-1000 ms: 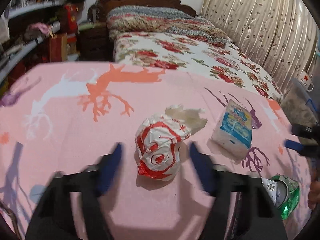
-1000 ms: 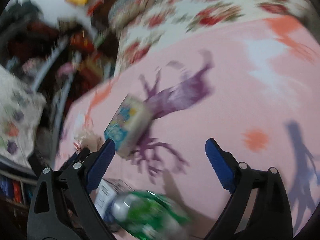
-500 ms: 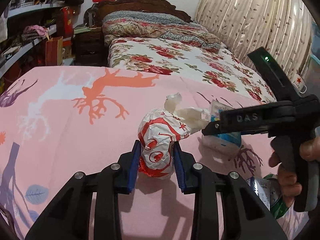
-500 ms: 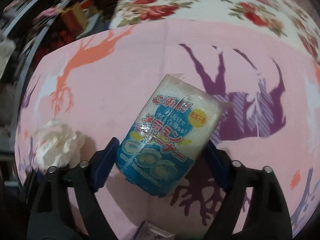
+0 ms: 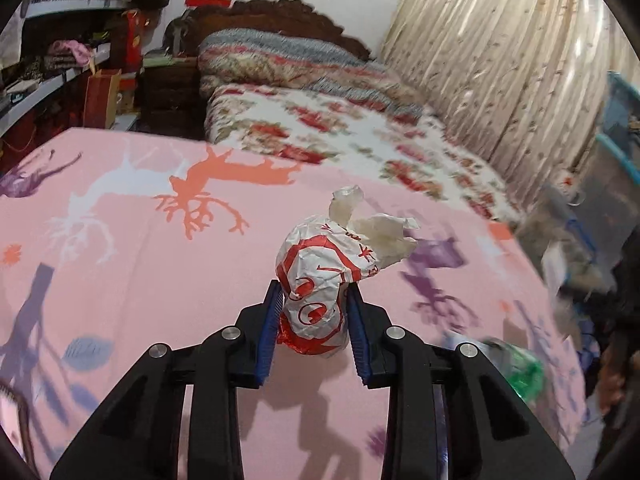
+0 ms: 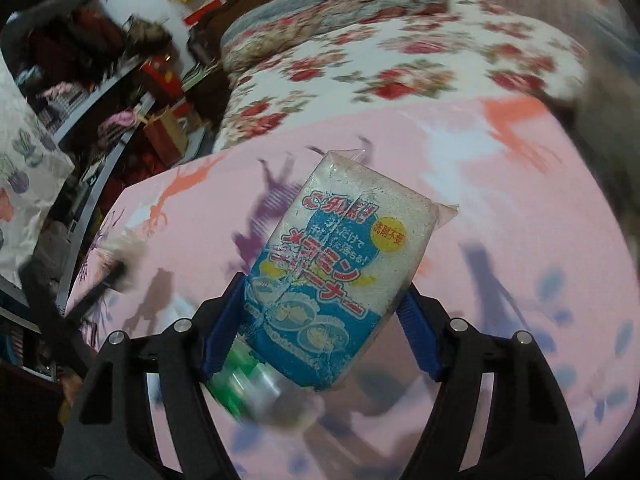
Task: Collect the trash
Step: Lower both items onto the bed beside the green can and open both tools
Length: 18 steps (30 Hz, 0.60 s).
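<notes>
You have both grippers loaded over the pink deer-print cover [image 5: 120, 280]. Your left gripper [image 5: 314, 312] is clenched on the crumpled red-and-white wrapper [image 5: 320, 276], its blue pads pressing the lower half while the loose white tail [image 5: 380, 232] sticks up past the tips. Your right gripper [image 6: 320, 316] has the blue-and-white sponge pack [image 6: 332, 272] between its 2 pads, and its jaws are closing a little further on it; the pack stands tilted, most of its length beyond the fingertips. That is the first risk: the pack is long and slick in its film, so a fast swing could lever it out of the grip or let it pivot. The wrapper looks soft and springy, so it may slip through the pads if the grip eases at all. Below the right gripper a green plastic bottle [image 6: 244, 380] lies on the cover, blurred, and it shows again at the lower right of the left view; dip either hand and you could knock it off the edge. No bin is visible in either view, so carrying both loads blind toward one invites a dropped item.
</notes>
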### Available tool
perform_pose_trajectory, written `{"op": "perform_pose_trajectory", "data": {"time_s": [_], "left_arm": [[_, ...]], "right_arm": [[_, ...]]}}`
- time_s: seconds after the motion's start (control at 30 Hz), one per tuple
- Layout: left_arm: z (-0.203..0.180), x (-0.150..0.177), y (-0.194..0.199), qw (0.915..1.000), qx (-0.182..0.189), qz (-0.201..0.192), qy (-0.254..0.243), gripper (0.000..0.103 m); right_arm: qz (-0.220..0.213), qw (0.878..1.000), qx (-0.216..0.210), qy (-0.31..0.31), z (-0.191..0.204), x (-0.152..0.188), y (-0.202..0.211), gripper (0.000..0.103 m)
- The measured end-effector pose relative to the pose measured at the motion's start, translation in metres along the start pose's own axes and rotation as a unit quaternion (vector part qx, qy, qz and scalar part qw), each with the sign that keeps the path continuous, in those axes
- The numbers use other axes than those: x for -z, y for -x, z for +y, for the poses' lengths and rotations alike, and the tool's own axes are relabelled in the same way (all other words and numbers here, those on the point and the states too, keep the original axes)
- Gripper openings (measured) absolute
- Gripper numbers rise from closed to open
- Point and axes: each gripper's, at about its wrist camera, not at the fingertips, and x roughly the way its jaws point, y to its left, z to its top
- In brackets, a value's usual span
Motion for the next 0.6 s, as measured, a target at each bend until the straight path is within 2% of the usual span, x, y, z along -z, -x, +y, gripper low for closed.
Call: {"op": "perform_pose_trajectory", "data": {"time_s": [0.13, 0.3, 0.47, 0.6], "left_arm": [[-0.031, 0.021, 0.04, 0.999, 0.035, -0.009, -0.026, 0.03], [-0.083, 0.058, 0.075, 0.9914, 0.096, 0.004, -0.09, 0.03], [-0.121, 0.089, 0.075, 0.9815, 0.142, 0.048, -0.119, 0.03], [-0.137, 0.109, 0.062, 0.9775, 0.142, 0.076, -0.136, 0.03]], "right_arm": [[0.012, 1.0, 0.003, -0.01, -0.032, 0.059, 0.016, 0.074], [0.027, 0.999, 0.005, 0.019, -0.029, 0.116, 0.014, 0.075], [0.029, 0.998, -0.002, 0.052, -0.012, 0.139, 0.006, 0.077], [0.019, 0.998, 0.01, 0.061, -0.003, 0.143, 0.003, 0.08]]}}
